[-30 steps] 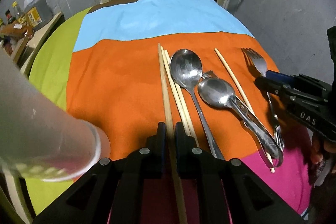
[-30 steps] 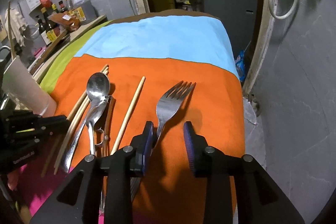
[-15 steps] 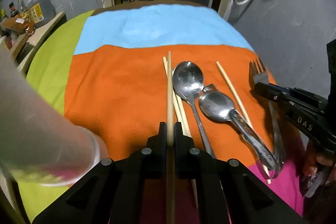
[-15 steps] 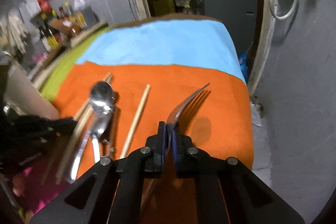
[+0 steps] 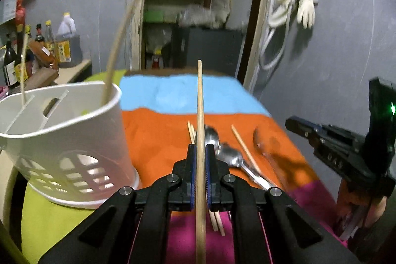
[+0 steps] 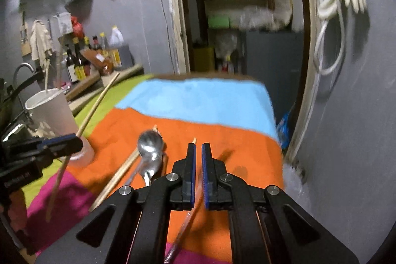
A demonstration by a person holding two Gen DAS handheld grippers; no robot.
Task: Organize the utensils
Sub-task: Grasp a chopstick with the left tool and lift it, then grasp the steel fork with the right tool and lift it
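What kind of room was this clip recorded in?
Probably a home kitchen or utility corner: sauce bottles on a side counter, a tap at the left edge, and a table under a striped cloth with a white utensil caddy.

Home kitchen, sauce bottles (image 5: 37,46) (shelf), faucet (image 6: 23,69)

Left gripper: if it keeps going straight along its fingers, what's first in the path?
Likely nothing close. The left gripper, shut on a chopstick, points out above the spoons and the striped cloth toward the doorway. The white caddy sits off to its left, out of line. Depth is uncertain.
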